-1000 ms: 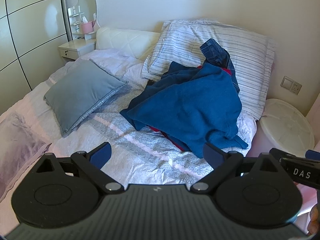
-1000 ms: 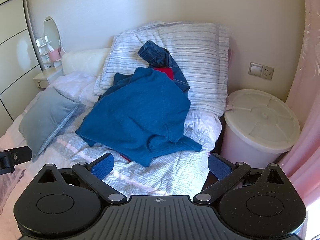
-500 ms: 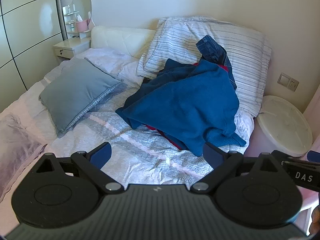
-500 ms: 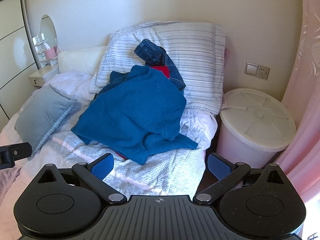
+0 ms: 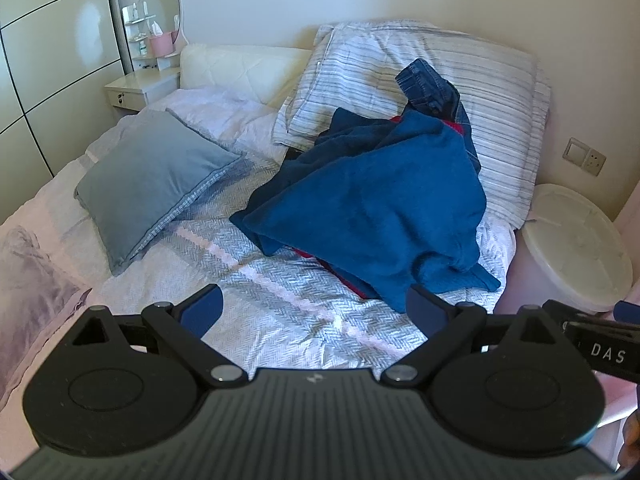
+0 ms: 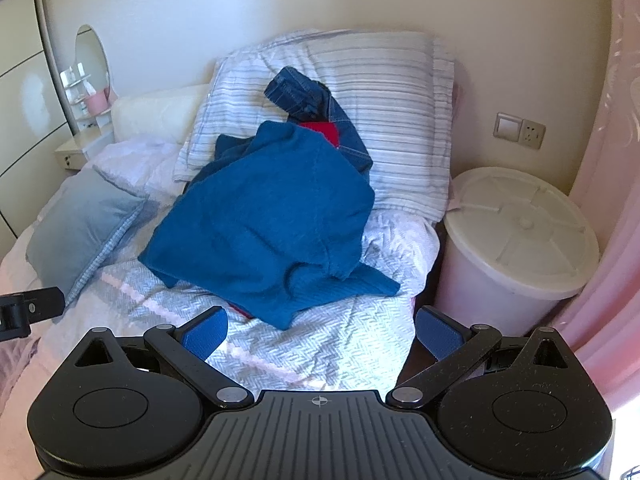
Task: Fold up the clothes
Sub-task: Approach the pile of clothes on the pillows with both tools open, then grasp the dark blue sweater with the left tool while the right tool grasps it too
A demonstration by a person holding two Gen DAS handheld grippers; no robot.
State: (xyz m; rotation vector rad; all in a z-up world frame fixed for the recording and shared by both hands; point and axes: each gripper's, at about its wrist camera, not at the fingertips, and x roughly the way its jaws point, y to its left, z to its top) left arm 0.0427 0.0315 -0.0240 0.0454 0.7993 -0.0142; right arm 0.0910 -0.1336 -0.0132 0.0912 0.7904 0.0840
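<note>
A heap of clothes lies on the bed against a striped pillow: a blue sweater point(image 5: 372, 208) point(image 6: 264, 224) on top, denim jeans point(image 5: 432, 88) point(image 6: 308, 96) behind it, and a red garment point(image 5: 320, 258) point(image 6: 320, 130) peeking out. My left gripper point(image 5: 314, 310) hangs open above the bedspread, short of the heap's front edge. My right gripper point(image 6: 322, 330) is open too, just in front of the sweater's lower hem. Nothing sits between either pair of fingers.
The bed point(image 5: 280, 312) carries a grey cushion point(image 5: 148, 176) at left and a striped pillow point(image 6: 384, 120) at the head. A white lidded bin point(image 6: 516, 236) stands right of the bed. A nightstand point(image 5: 136, 88) and mirror are at back left; a pink curtain point(image 6: 608, 200) at right.
Both grippers have drifted slightly, so the clothes heap sits a little differently in each view. Both stay open and the clothes have not moved.
</note>
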